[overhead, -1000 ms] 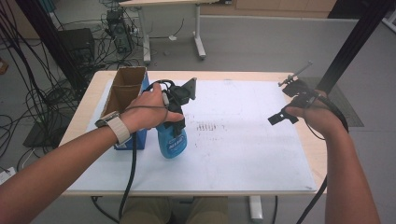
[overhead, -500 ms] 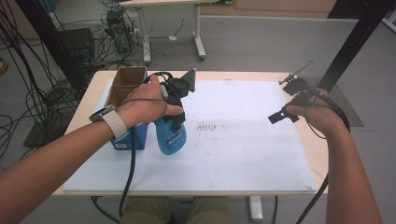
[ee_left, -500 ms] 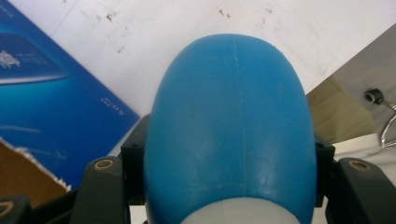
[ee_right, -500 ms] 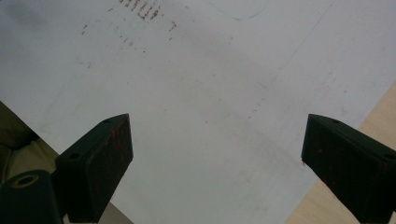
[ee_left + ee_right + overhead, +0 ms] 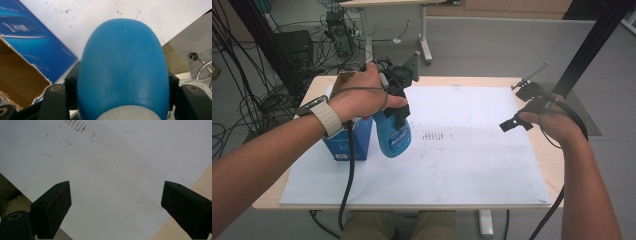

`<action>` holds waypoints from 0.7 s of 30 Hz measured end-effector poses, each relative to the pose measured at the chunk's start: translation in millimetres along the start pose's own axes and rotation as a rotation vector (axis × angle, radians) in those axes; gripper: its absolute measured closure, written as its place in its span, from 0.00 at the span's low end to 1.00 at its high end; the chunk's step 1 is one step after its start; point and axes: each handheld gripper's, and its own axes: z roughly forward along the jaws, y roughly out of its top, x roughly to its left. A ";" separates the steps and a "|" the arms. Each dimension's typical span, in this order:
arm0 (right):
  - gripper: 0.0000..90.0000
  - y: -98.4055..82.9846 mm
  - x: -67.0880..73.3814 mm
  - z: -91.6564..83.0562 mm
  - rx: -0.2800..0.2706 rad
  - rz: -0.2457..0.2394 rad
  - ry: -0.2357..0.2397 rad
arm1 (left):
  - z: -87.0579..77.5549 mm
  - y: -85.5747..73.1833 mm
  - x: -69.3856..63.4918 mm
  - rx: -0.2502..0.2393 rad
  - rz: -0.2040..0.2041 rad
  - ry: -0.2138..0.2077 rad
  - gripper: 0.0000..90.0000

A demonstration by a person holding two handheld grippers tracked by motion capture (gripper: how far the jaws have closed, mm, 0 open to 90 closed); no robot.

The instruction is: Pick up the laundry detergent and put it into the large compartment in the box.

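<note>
Here, left gripper (image 5: 399, 100) jaws clamp blue bottle (image 5: 393, 137), label unreadable; right gripper (image 5: 115, 205) jaws open.

Smooth plastic bottle (image 5: 123, 67) (matt), torn cardboard box (image 5: 18, 82).

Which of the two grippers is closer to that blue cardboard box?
The left. The left gripper holds the blue bottle right beside the blue box. The right gripper hangs open over the far side of the white sheet.
</note>
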 end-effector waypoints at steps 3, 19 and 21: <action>0.10 1.2 1.6 -0.4 -0.005 -0.003 0.001 | -7.4 -0.3 -1.1 -0.002 0.003 0.005 0.43; 0.10 4.4 4.9 -4.1 -0.022 -0.014 -0.002 | -30.2 -6.0 4.5 -0.022 -0.071 0.003 0.43; 0.10 3.6 4.7 -4.2 -0.023 -0.015 -0.001 | -31.2 -5.5 6.7 -0.017 -0.075 -0.002 0.43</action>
